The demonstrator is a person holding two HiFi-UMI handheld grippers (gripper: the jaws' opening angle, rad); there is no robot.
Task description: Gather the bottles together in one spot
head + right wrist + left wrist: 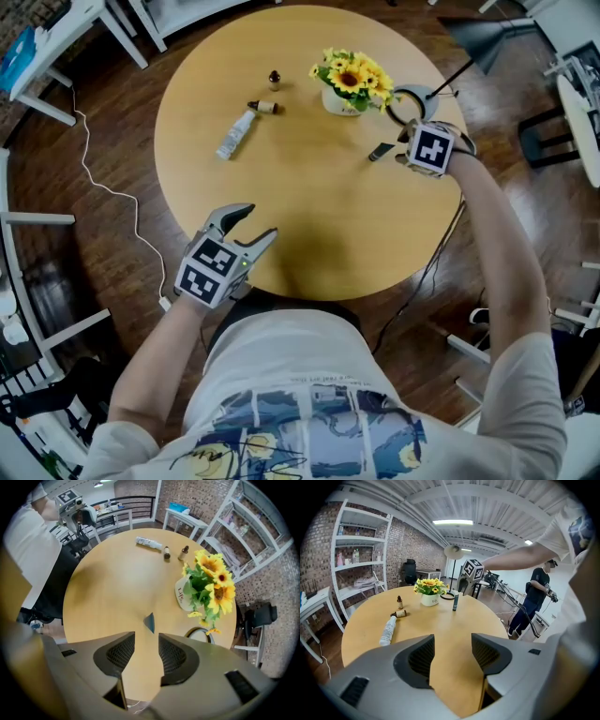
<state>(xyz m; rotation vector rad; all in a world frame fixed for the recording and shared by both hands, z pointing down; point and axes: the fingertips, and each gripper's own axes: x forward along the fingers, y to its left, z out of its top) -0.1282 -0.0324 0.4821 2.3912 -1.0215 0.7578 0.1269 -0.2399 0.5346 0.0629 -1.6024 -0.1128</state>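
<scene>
Now the right gripper (417, 152) hangs half open and empty over the slim dark bottle (382, 150), right of centre. The left gripper (258, 223) waits wide and empty at lower left. Careful: a jaw clipping that upright bottle could topple it, well apart from the white bottle (236, 133) at upper centre.

Smooth matt wood table (319, 216); white plastic tube btl (235, 135); glossy white pot (339, 103)

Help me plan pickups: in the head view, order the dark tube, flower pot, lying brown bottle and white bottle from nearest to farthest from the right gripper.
From the right gripper:
1. dark tube, just to its left.
2. flower pot, up and left of it.
3. lying brown bottle, left beyond the pot.
4. white bottle, farthest left.
</scene>
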